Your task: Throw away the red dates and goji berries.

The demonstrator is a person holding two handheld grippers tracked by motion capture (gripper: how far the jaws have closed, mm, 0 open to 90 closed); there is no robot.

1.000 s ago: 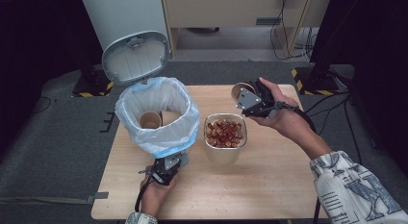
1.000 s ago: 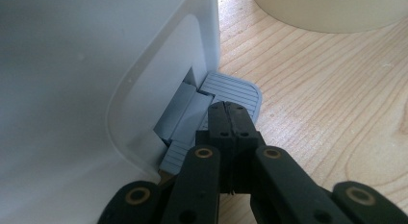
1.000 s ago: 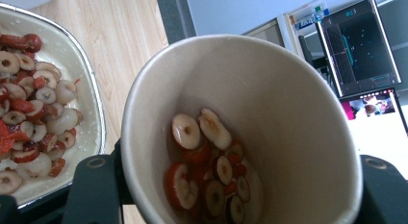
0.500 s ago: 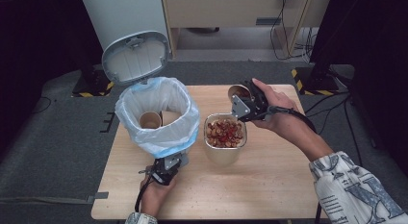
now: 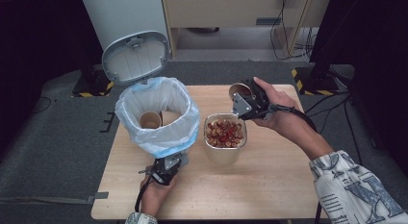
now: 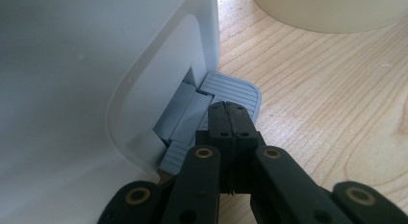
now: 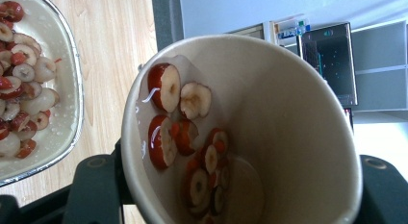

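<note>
A white pedal bin [image 5: 159,113] lined with a pale blue bag stands on the left of the wooden table [image 5: 269,185], its lid [image 5: 136,58] up. Two paper cups [image 5: 150,120] lie inside. My left gripper [image 5: 166,168] is shut, and its tips [image 6: 229,108] rest on the bin's grey pedal [image 6: 233,89]. Right of the bin sits a bowl [image 5: 225,154] full of sliced red fruit [image 5: 224,131]. My right gripper [image 5: 245,103] is shut on a paper cup [image 5: 239,91], tipped on its side just behind the bowl. Red fruit slices [image 7: 178,118] and some liquid cling inside the cup [image 7: 298,113].
The bin's white wall [image 6: 96,65] stands close on the left of the left gripper, and the bowl's side [image 6: 327,12] is just beyond it. Cables and black stands with hazard-striped feet [image 5: 308,82] lie on the floor behind the table. A cabinet [image 5: 231,12] stands at the back.
My right gripper has shifted the cup slightly left, toward the bowl. The left gripper has stayed on the pedal and the lid is still up.
</note>
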